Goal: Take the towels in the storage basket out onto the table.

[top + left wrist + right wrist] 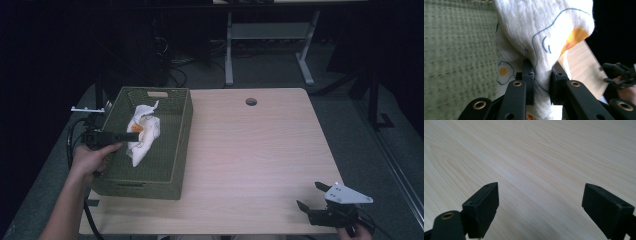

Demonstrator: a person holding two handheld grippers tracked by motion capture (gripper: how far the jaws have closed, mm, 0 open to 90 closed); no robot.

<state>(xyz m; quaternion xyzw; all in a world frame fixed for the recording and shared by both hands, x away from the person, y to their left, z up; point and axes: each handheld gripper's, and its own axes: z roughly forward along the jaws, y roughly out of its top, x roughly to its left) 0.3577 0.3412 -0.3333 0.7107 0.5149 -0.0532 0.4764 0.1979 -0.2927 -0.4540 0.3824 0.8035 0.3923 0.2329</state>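
Left hand-held gripper (134,135), left of frame, clamping jaws on white printed cloth (145,131) lying inside green woven basket (182,140). Right hand-held gripper (311,196) idling lower right over bare surface (250,150), jaws apart. Risk: thin fold slipping free of pads when lifted, or trailing cloth snagging on basket rim and dragging it.

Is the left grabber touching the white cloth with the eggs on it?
Touching. In the left gripper view, the left gripper has both jaws pressed into a fold of the white cloth, pinching it between them.
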